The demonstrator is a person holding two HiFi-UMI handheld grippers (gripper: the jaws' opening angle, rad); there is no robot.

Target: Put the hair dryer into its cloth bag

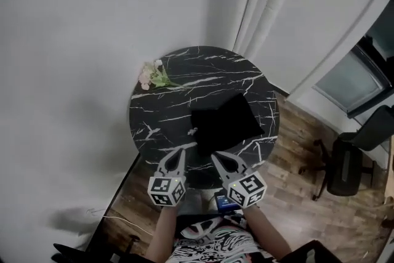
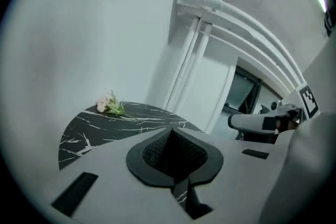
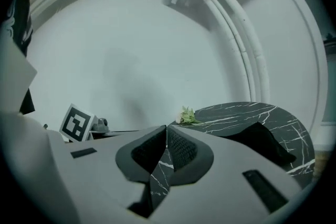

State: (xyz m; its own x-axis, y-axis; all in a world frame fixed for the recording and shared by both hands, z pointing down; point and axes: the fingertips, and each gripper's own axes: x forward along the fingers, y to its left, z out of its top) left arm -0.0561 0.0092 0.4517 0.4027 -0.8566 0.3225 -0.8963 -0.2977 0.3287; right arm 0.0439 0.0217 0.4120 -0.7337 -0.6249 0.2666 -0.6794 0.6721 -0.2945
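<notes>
We see the left hand-held gripper point(image 1: 180, 151) clenched, its pads pressed together with nothing between them. The right hand-held gripper point(image 1: 215, 157) is clenched and empty too. In its own view only a sliver of the marbled surface point(image 1: 154, 114) shows below its meeting tips. Both sit side by side at the lower centre of the head view, over the near rim of the round black surface, with their tips aimed up the frame toward its middle.

Just above those tips in the frame lies the black cloth bag point(image 1: 225, 123), flat on the middle of the surface. Its outline is close to square and turned cornerwise. The slightly longer edge climbs from left to upper right, and one corner points down at the right hand-held gripper. Neither hand-held gripper touches it. In the right gripper view the cloth bag point(image 3: 262, 141) lies to the right of the jaws. It is too dark for us to tell which end is its mouth or what it holds.

Farther out, a small sprig of flowers point(image 1: 152, 76) rests at the upper left rim. A dark office chair point(image 1: 348, 160) stands on the wooden floor point(image 1: 295, 151) at the right.
</notes>
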